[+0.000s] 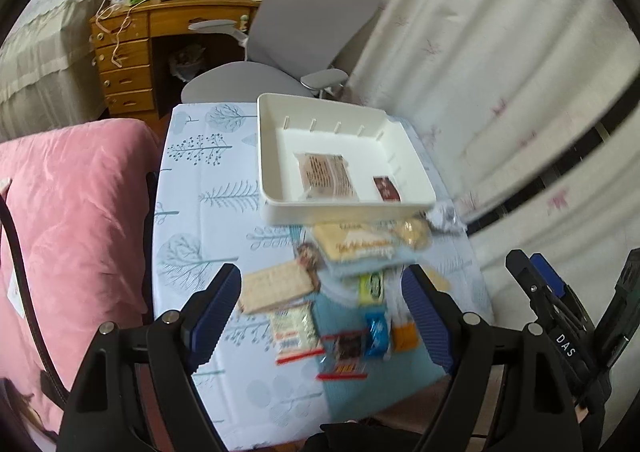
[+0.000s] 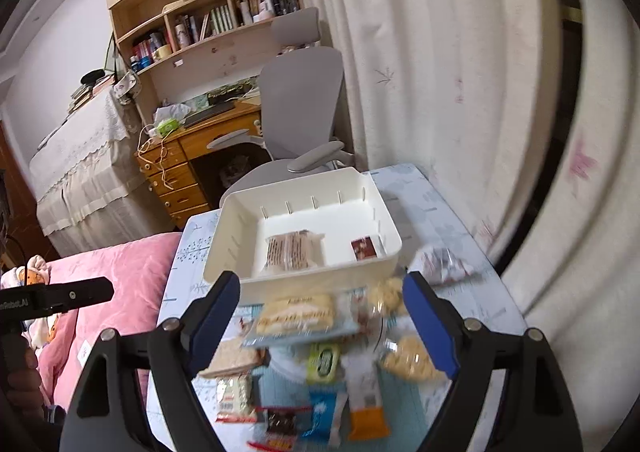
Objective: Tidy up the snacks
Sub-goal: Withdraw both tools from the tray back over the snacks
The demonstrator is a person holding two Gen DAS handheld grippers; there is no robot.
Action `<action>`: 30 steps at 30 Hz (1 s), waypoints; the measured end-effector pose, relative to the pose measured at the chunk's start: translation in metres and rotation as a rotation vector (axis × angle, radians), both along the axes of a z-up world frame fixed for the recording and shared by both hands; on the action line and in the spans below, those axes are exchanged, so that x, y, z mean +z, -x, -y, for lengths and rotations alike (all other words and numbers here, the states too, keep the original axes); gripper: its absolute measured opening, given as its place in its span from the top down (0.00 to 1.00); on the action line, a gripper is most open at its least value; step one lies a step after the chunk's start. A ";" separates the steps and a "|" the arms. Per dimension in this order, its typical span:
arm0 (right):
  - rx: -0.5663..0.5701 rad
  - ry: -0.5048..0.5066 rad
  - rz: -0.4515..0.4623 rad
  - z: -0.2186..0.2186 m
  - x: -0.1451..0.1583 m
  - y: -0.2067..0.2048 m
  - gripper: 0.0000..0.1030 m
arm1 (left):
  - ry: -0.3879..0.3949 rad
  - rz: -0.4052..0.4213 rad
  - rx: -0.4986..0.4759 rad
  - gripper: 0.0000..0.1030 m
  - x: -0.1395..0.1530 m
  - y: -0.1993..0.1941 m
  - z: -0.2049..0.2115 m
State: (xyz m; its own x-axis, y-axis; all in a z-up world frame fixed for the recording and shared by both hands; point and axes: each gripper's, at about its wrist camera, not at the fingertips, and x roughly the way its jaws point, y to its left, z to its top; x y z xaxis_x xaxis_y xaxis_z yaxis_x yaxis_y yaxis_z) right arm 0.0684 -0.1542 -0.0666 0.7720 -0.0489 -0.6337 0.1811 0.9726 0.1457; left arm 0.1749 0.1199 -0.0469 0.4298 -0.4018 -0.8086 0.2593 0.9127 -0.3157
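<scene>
Now both grippers hang above the snack pile with nothing in them. The left gripper [image 1: 322,306] has its blue-padded fingers spread wide, and the right gripper [image 2: 322,316] shows the same spread, jaws empty. The white rectangular plastic tray [image 1: 280,208] sits at the far end of the small table with a tree-print cloth [image 1: 200,180], already holding a brown clear-wrapped cake [image 1: 326,174] and a small dark red packet [image 1: 386,189]. Loose snacks lie heaped nearer the table's front edge: a pale yellow wafer pack [image 2: 296,316], a green candy packet [image 2: 323,362], a blue sachet [image 1: 377,332]. This looks like the gap between placements; the next move calls for dropping onto one packet and pinching it cleanly without dragging its neighbours.
</scene>
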 end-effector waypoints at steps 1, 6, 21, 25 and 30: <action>-0.008 0.002 0.000 -0.004 0.000 0.006 0.17 | -0.002 -0.001 -0.012 0.21 -0.001 0.006 -0.004; -0.067 0.003 -0.011 -0.031 -0.011 0.050 0.17 | -0.009 -0.004 -0.066 0.19 -0.007 0.033 -0.022; -0.085 -0.115 -0.196 -0.057 -0.075 0.095 0.16 | -0.129 -0.127 -0.142 0.16 -0.065 0.060 -0.020; -0.070 -0.139 -0.230 -0.061 -0.097 0.089 0.16 | -0.191 -0.160 -0.168 0.15 -0.083 0.053 -0.011; -0.046 -0.119 -0.276 -0.065 -0.125 0.075 0.16 | -0.253 -0.217 -0.193 0.15 -0.105 0.039 0.003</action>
State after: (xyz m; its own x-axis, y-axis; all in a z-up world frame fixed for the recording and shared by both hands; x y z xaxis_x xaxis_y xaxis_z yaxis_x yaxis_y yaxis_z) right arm -0.0063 -0.0895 -0.1918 0.5687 0.0075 -0.8225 0.2730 0.9416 0.1974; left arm 0.1357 0.1167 -0.1522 0.1735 -0.2349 -0.9564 0.3862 0.9096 -0.1534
